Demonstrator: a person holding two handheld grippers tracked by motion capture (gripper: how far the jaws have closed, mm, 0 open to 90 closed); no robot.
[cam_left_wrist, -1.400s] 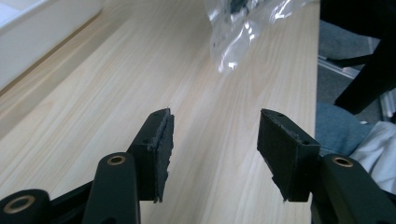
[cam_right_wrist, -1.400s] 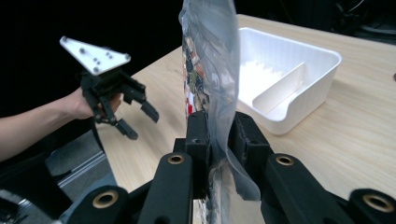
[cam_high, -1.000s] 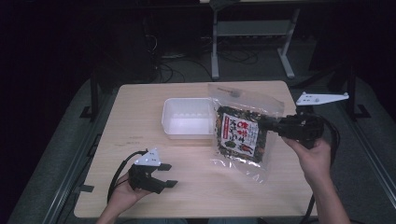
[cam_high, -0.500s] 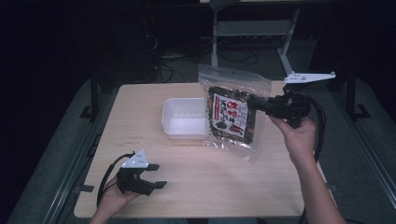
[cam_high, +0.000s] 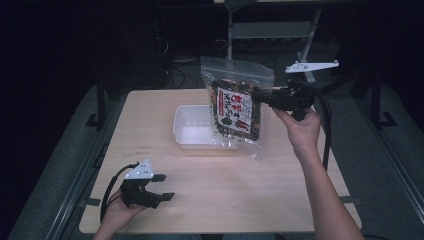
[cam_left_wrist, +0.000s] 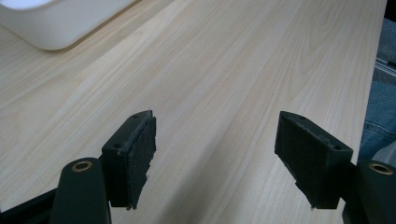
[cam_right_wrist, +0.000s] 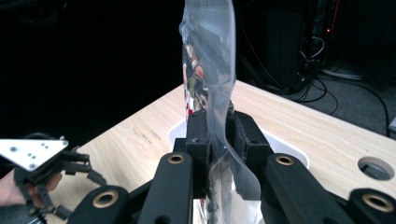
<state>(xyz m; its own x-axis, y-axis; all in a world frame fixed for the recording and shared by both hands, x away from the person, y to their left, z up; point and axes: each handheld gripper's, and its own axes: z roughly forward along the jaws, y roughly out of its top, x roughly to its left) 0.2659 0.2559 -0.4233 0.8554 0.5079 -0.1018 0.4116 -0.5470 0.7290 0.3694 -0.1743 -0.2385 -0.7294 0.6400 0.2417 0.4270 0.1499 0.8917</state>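
- Risk, judged: the bag (cam_high: 237, 107) is pinched by one side edge only, so its weight hangs off to one side of the jaws. A slip through the pads is possible, since the film looks smooth and thin.
- Risk, judged: a quick swing could fold the film at the pinch or twist the bag. The contents could then shift and pull it loose.
- Risk, judged: if the bag is lowered toward the white tub (cam_high: 200, 127), its bottom corner could catch the tub's rim and tip or push the tub across the table (cam_high: 280, 195).
- Right gripper (cam_right_wrist: 219, 140): the jaws are closed narrow on clear film, which is seen sandwiched between the two pads in the right gripper view. The bag is held upright, rising above the jaws and hanging below them.
- From the high view the bag is seen just beyond the right gripper (cam_high: 272, 100), lifted clear of the table, with the tub behind and below it.
- Left gripper (cam_high: 162, 187): the jaws are spread wide and nothing is held. Bare wood is seen between the pads (cam_left_wrist: 140, 154) in the left gripper view.
- The left gripper is kept low near the table's near edge, well apart from the bag. The tub's corner (cam_left_wrist: 56, 23) lies well ahead of its jaws.
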